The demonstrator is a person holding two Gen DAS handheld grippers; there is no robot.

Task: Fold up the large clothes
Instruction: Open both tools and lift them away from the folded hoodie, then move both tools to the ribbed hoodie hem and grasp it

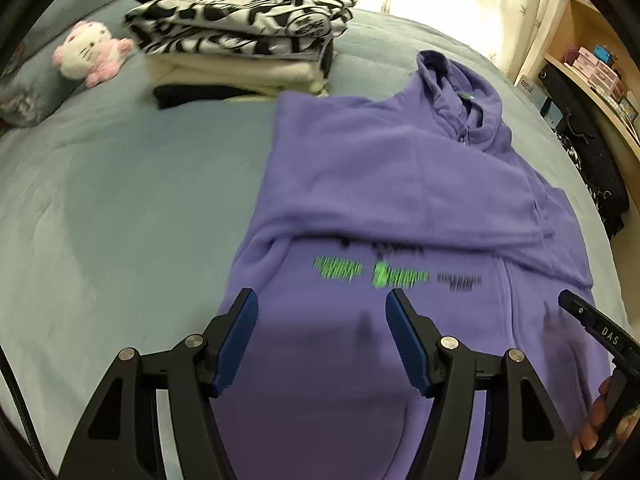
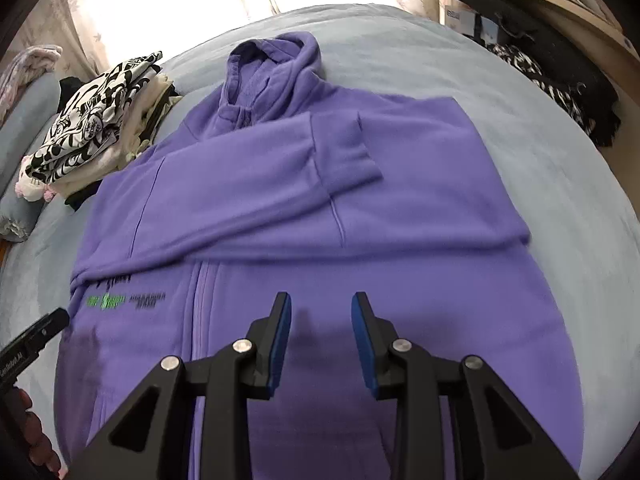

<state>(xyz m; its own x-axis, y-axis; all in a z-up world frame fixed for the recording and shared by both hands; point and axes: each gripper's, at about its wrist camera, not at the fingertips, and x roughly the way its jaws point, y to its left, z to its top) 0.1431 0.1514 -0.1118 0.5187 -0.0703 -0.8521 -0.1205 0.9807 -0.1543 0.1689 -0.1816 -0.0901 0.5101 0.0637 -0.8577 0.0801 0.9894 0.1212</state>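
bare bed (image 1: 100, 208) left of hoodie (image 1: 380, 184), folded stack (image 1: 240, 40) beyond

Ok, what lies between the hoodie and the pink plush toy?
In the left wrist view, a stack of folded clothes sits between the purple hoodie and the plush toy, on the blue bedcover.

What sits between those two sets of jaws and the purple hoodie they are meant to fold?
Nothing visible. Both the left gripper and the right gripper hang with open, empty jaws directly over the purple hoodie, its sleeves already folded across its chest.
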